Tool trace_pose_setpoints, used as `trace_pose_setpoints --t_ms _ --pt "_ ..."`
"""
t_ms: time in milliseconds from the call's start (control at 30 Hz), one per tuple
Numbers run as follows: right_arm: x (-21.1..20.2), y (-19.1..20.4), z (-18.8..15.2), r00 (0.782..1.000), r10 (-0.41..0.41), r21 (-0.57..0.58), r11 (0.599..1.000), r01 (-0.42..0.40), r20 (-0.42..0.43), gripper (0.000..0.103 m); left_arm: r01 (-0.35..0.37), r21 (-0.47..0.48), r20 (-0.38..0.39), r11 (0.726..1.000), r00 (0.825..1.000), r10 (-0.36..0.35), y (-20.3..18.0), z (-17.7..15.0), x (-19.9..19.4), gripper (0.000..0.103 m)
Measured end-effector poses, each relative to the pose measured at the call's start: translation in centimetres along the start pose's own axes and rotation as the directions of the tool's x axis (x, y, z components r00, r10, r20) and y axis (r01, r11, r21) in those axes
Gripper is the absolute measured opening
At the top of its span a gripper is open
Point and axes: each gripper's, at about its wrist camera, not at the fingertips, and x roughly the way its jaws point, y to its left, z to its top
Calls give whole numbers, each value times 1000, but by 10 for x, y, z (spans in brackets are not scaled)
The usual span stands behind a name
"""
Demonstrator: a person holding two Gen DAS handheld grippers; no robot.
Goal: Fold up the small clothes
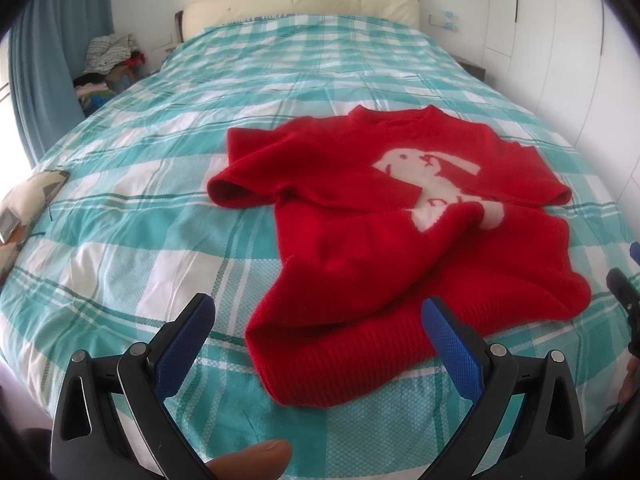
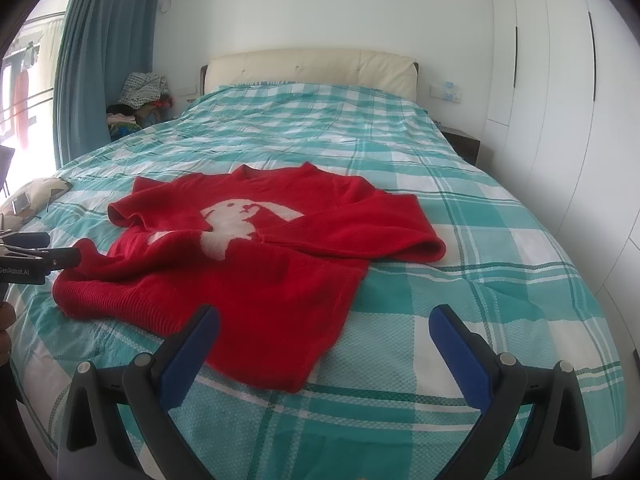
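Left wrist view: left gripper [image 1: 318,316] and right gripper [image 2: 324,326] fingers spread wide, empty, above red sweater [image 1: 400,240].

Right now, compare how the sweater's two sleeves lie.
The left sleeve bunches short, its cuff opening toward the bed's edge. The right sleeve stretches longer across the body, with its cuff at the sweater's outer side. Both are red and folded inward over the rabbit design.
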Motion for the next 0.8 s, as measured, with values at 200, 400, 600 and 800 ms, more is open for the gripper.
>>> trace_pose_setpoints --t_ms 200,400,600,800 --pt "0 -1 0 1000 2 2 1000 -2 -1 103 -2 5 -7 1000 1000 2 -1 -1 2 103" --pt "2 -1 0 1000 3 1 1000 -3 -6 103 -3 7 -10 1000 1000 3 -2 -1 3 103" --pt "3 -1 0 1000 2 1 1000 -2 -8 103 -4 7 -11 1000 1000 4 -2 -1 4 103" --pt "3 -1 -1 1000 4 0 1000 -4 -8 103 -3 11 -12 1000 1000 4 -2 -2 4 103"
